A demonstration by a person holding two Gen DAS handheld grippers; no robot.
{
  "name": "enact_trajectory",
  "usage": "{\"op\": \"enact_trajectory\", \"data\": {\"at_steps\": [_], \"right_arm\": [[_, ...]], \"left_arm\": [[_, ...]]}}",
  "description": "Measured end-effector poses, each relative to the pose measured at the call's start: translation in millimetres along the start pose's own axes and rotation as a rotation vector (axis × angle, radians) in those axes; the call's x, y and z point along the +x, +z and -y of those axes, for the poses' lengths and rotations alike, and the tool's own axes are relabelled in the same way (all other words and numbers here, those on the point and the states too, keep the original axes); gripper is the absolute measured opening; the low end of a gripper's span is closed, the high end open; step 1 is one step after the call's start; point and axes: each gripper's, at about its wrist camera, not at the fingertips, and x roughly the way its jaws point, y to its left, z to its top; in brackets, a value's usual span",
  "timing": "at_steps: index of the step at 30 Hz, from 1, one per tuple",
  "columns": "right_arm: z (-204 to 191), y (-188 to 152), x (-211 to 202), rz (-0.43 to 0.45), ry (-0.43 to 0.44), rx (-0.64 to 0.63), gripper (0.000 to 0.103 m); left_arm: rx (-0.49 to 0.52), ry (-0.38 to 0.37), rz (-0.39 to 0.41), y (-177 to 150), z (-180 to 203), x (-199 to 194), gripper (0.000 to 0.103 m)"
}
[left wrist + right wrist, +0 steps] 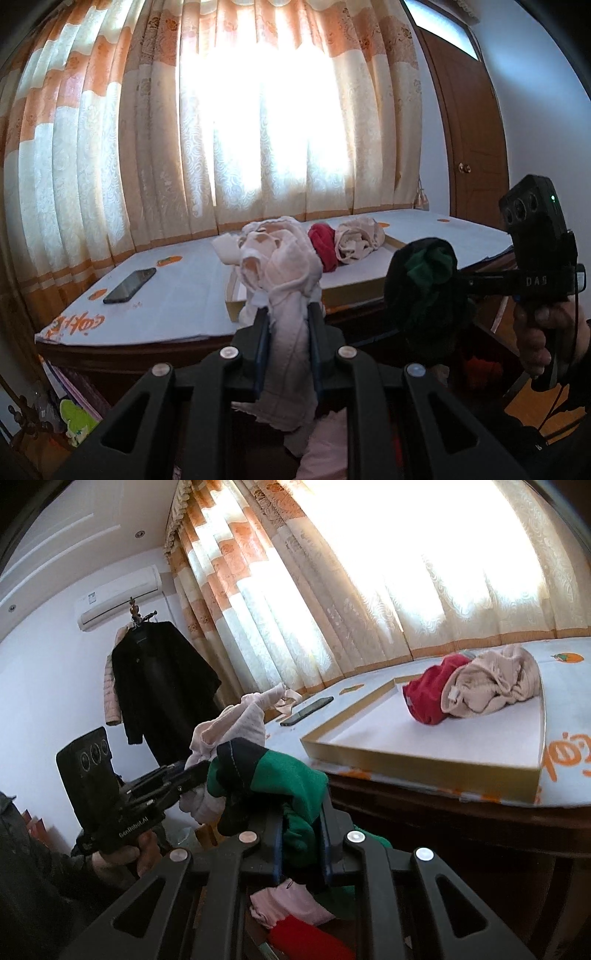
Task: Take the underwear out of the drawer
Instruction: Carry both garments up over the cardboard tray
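Lifting 2 garments clear of the drawer

Carrying is the step in hand, judging by both views.

Left wrist view: the left gripper has its jaws clenched on a pale pink underwear piece, which hangs in front of the desk. A shallow box on the desk already holds a red garment and a beige garment.

Right wrist view: the right gripper grips a green-and-dark underwear piece between shut jaws; more clothes (pink and red) lie below in what looks like the drawer.

Next, both pieces likely go over the box rim, then the jaws release.
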Motion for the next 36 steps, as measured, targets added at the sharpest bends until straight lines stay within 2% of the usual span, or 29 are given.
{"op": "enact_trajectory", "data": {"at_steps": [10,16,31,36], "right_arm": [[1,42,3,0.029,0.024,0.057,0.017],[3,68,7,0.043,0.02,0.07,0.017],[13,126,38,0.043,-0.107,0.048,0.017],[26,142,56,0.04,-0.14,0.093,0.017]], "left_arm": [[0.047,0.0,0.03,33,-4,15,0.017],[0.034,-0.006,0.024,50,-12,31,0.017],[0.006,0.004,-0.026,87,-38,86,0.017],[-0.013,0.012,-0.053,96,-44,106,0.017]]}}
